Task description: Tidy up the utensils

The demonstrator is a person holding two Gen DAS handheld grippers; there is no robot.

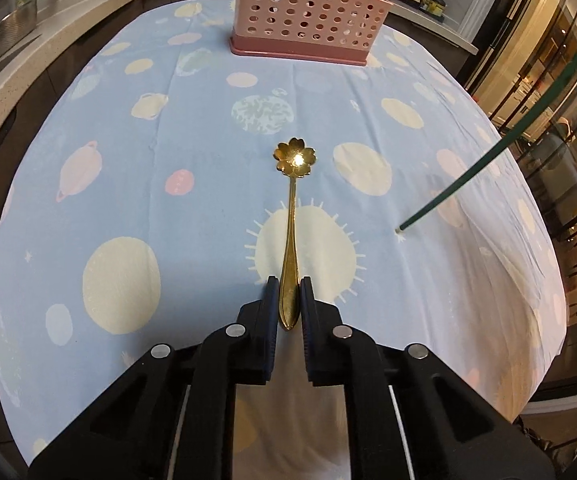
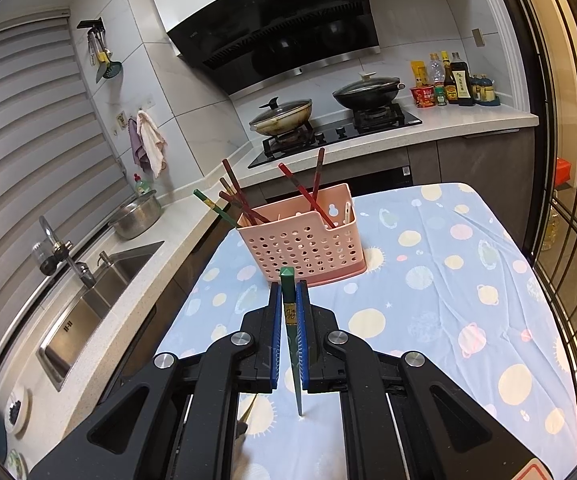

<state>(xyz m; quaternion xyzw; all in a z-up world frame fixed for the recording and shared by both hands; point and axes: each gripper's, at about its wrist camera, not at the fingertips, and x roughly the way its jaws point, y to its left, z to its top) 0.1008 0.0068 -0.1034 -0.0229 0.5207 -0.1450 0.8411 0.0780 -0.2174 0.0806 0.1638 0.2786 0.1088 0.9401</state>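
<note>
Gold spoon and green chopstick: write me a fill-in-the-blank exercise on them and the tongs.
1. The left tongs close on the gold spoon at its ____ end.
2. The spoon's bowl is shaped like a ____.
3. The right tongs grip a green chopstick whose lower tip touches the ____.
4. The pink basket already holds several ____.

Missing words: handle; flower; tablecloth; chopsticks

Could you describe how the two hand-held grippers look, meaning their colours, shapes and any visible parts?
Both look alike. The left gripper has a black plastic body with angular linkage arms, triangular cut-outs and round silver pivot pins; its two fingers are flat and upright, with dark blue pads. The right gripper is built the same way, and its pads show a brighter blue. No hand, sleeve or cable is visible.
</note>
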